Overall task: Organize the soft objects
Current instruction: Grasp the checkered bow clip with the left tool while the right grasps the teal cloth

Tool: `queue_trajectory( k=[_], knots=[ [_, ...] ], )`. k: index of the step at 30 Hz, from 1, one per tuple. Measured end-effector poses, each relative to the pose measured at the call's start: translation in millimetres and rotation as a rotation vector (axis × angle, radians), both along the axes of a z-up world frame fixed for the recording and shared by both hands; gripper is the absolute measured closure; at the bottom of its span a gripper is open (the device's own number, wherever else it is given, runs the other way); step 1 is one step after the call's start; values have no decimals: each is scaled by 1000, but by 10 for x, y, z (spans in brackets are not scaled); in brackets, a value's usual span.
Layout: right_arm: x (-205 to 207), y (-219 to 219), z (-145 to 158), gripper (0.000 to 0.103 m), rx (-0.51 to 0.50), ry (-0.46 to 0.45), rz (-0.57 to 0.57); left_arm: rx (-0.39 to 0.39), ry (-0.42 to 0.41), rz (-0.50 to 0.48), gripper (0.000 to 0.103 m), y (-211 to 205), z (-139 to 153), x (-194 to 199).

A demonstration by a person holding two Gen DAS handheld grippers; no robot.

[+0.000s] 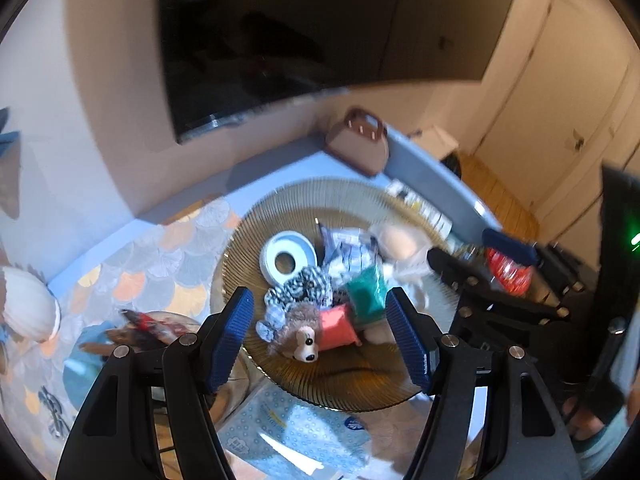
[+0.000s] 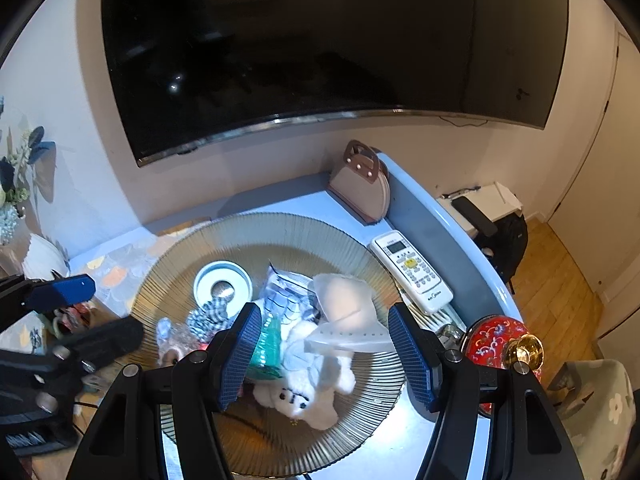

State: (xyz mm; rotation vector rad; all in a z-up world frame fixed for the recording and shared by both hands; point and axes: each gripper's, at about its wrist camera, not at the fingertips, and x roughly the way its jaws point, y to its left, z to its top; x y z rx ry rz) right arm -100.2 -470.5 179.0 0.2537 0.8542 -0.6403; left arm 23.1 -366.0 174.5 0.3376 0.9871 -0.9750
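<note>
A ribbed gold glass platter (image 1: 344, 384) (image 2: 280, 236) holds a pile of soft things. In the left wrist view I see a brown plush animal (image 1: 301, 332), a pink-red mini pillow (image 1: 338, 326), a green mini pillow (image 1: 366, 290), a black-and-white checked scrunchie (image 1: 308, 284) and a white ring (image 1: 286, 258). My left gripper (image 1: 320, 340) is open above the plush animal and pink pillow. In the right wrist view a white plush bear (image 2: 304, 392) lies under clear packets (image 2: 348, 336), beside the green pillow (image 2: 268, 344). My right gripper (image 2: 324, 354) is open over them.
A beige handbag (image 2: 360, 184) stands at the back of the blue table. A white remote (image 2: 412, 270) lies right of the platter. A red lidded jar (image 2: 500, 340) with a gold knob stands at the right. A large TV (image 2: 320, 48) hangs on the wall. A seashell (image 1: 28, 308) sits left.
</note>
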Motion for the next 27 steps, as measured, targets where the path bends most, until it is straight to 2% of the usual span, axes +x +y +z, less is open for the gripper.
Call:
queue_trajectory(
  k=[3,7,8,10,13,16,19,21,25,27],
  knots=[
    [-1,81,104,39,-2,-44,20,-101,33,51,36,255,156,92],
    [27,296,323,38,17,-178,108,-247,38,141,36,751,433,231],
    [53,367,375,38,17,-208,136,-293,30,170,36,919,516,272],
    [116,539,473,28,7,-262,198,-368,1,243,23,1258,652,362],
    [260,916,614,25,-17,-343,334,-434,-94,420,18,1864,762,505],
    [432,1269,657,20,-20,-371,475,-400,-130,574,18,2345,666,662],
    [695,1752,583,19,-33,-348,661,-270,-137,780,18,2850,312,858],
    [824,2046,479,19,-55,-311,760,-211,-115,857,18,3064,50,936],
    [1094,2662,125,18,-136,-201,942,-87,-22,951,18,3364,-578,1071],
    [1201,2982,-150,19,-235,-112,1007,-35,24,962,18,3391,-884,1153]
  ],
)
